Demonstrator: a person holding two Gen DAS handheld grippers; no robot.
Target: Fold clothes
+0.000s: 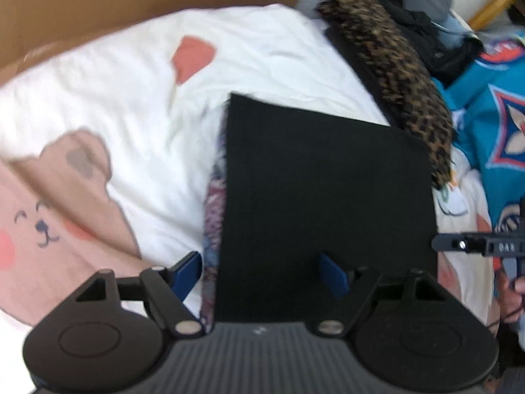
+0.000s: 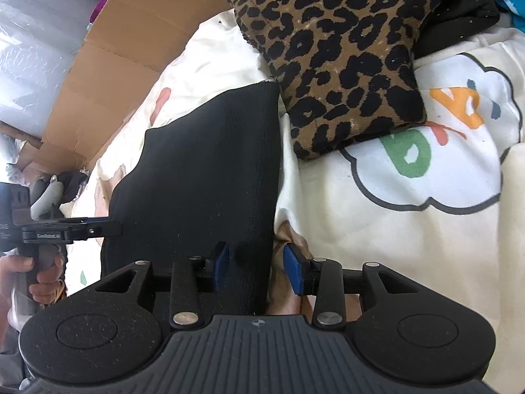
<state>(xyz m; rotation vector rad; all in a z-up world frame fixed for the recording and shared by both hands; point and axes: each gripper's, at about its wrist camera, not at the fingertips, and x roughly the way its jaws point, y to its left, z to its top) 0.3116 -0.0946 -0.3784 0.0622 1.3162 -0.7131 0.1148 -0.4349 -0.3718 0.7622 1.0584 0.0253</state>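
Left wrist view: folded black garment (image 1: 325, 197) lies on the cream printed bedspread (image 1: 137, 105), near my left gripper (image 1: 262, 275), whose jaws stand wide, left edge of garment between pads, not pinched. My right gripper (image 2: 257, 267) is half open over its right edge, pads not pressing. Leopard-print garment (image 2: 334, 52) lies far right.

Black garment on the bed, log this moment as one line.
black garment: folded, flat on bed | left gripper: open over it | right gripper: open astride its edge | leopard garment: folded, beside
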